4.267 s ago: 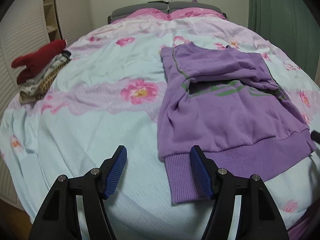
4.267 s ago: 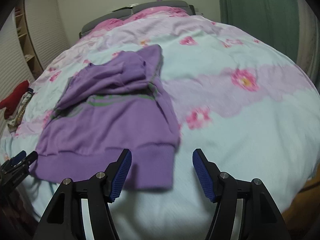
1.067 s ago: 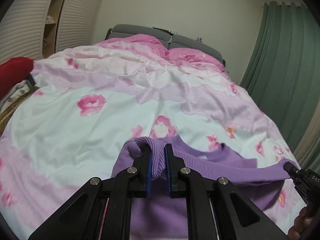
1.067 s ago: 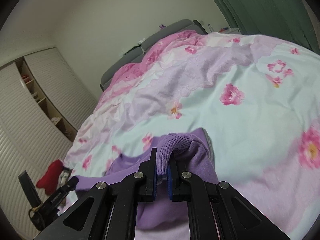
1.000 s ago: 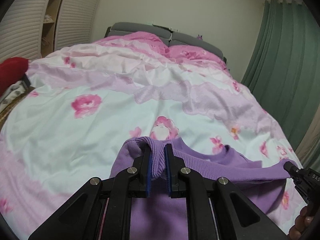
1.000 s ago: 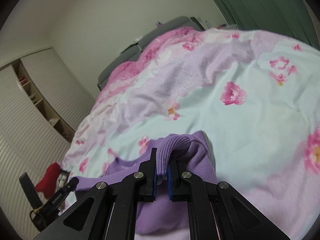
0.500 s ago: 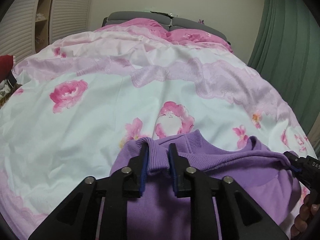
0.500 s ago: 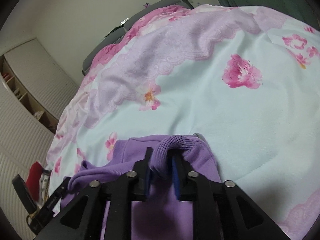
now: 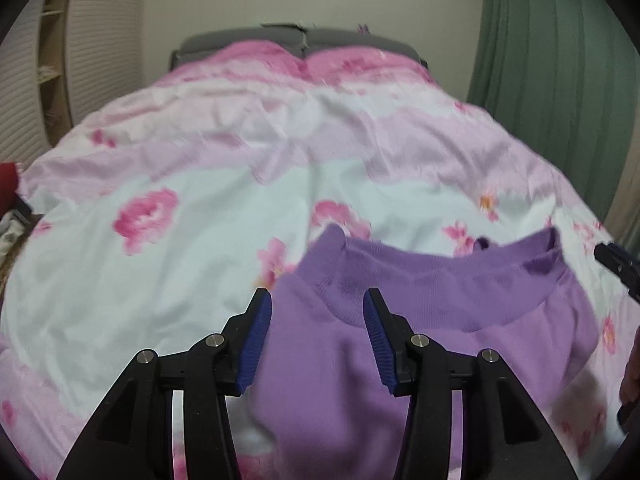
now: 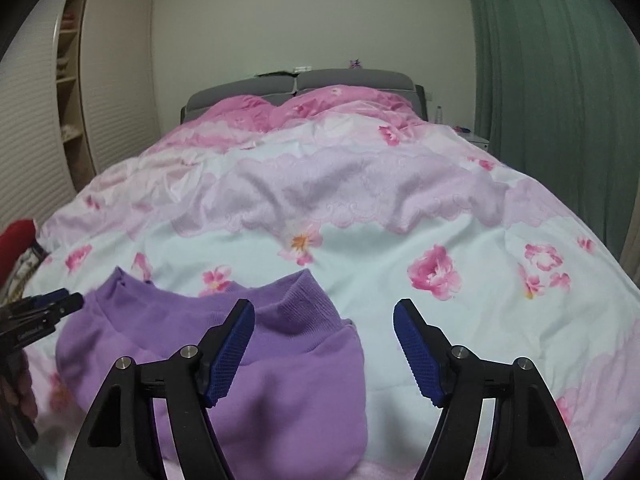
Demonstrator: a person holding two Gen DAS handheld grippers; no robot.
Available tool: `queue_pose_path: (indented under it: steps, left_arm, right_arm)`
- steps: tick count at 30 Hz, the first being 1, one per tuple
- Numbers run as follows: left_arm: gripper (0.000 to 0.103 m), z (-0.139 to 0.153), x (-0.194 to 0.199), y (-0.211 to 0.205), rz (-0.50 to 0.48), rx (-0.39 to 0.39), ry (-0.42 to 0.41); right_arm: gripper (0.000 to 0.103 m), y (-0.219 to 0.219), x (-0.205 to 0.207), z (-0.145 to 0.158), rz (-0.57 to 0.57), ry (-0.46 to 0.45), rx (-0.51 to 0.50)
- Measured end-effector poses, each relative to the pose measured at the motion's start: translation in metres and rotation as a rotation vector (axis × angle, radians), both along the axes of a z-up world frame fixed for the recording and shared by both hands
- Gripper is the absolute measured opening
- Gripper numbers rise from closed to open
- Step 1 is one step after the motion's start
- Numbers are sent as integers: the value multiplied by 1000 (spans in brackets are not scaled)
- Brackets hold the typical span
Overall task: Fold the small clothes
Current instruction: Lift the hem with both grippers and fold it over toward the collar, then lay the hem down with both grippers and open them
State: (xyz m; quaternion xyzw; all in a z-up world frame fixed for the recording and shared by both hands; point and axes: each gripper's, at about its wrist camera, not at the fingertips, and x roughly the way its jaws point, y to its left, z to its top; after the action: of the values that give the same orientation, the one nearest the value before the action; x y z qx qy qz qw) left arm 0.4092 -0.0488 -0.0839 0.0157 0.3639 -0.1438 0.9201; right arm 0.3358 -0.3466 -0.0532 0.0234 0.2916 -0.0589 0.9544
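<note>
**Letting go of the purple top after a fold**

Letting go now. At 9 o'clock in the left view, a bit of red cloth point(image 9: 9, 176) at the bed's side. Then lots of bare flowered bed cover point(image 9: 168, 184) from 9 to 12 o'clock, good room for moving. Left tongs point(image 9: 317, 344) at 6 o'clock, jaws opening, purple top point(image 9: 420, 320) lying between them but blue pads not pressing it. Top lying flat on the cover, ribbed band point(image 9: 440, 280) turned up toward 12 o'clock, far corner near 3 o'clock by the tip of the other tongs.

Same story in the right view: purple top point(image 10: 288, 380) at 7 o'clock, right tongs point(image 10: 324, 354) at 6 o'clock, jaws opening wide, nothing pinched, only the left pad over the band. Bare cover point(image 10: 480, 240) from 12 to 4 o'clock. Green curtain point(image 10: 552, 80) at 2 o'clock, well apart.

Probably one fold just laid down. Next, likely: pulling both tongs back, then picking a side edge for another fold. Needing care not to drag the top. Bed edge close at 6 o'clock.
</note>
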Motion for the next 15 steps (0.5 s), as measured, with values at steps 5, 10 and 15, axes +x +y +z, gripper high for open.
queue_pose_path:
  steps: [5, 10, 15]
  left_arm:
    - [53, -20, 30, -17, -135, 49, 76]
    - [54, -33, 46, -20, -183, 57, 118]
    - [6, -39, 49, -29, -177, 112, 77]
  right_arm:
    - [73, 8, 32, -21, 105, 52, -119]
    - [49, 4, 64, -51, 191, 178, -70]
    - [15, 1, 64, -56, 197, 154, -19]
